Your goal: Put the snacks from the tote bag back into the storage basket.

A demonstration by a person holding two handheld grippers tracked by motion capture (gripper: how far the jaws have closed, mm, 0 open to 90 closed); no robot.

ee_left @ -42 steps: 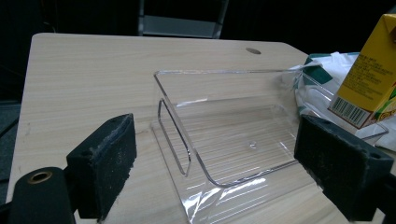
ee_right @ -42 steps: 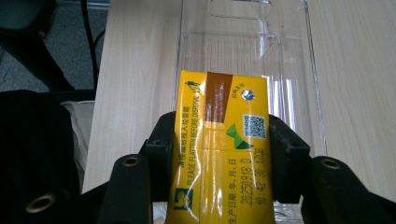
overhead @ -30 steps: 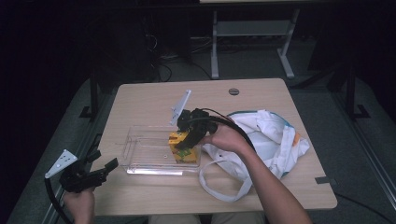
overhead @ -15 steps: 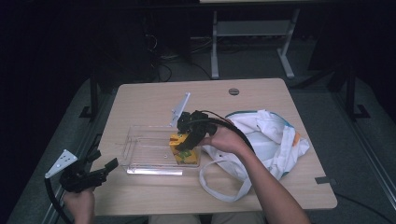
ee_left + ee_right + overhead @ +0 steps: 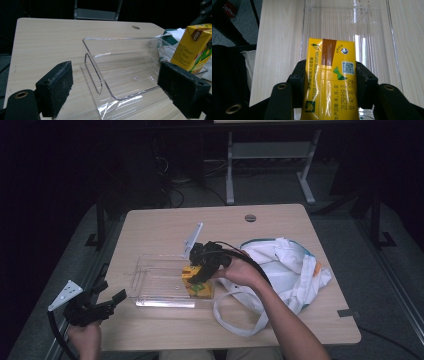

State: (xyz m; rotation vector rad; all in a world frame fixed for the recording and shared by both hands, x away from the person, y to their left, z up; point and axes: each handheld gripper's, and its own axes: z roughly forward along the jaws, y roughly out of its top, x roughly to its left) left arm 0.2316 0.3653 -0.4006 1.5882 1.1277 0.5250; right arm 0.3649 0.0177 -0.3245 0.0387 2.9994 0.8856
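1. The yellow drink carton (image 5: 331, 82) is sitting clamped between the two black jaws of the right gripper (image 5: 204, 265); the jaws are pressing on its two narrow sides.
2. In the high view the carton (image 5: 192, 279) is hanging at the right end of the clear plastic tray (image 5: 155, 285). Whether it is touching the tray floor cannot be told.
3. In the left gripper view the carton (image 5: 193, 48) is standing tilted at the tray's far right, above the rim (image 5: 117, 38).
4. The tray is lying on the wooden table (image 5: 165, 225), long side across the table; its floor is showing bare in the right gripper view (image 5: 372, 27).
5. The left gripper (image 5: 97, 307) is hovering at the table's near left corner, apart from the tray. Its jaws are standing wide apart, gripping nothing, with the tray between them in its own view.
6. A white cloth bag (image 5: 285, 270) is lying just right of the tray, its strap (image 5: 235, 317) looping toward the near edge under the person's right forearm.
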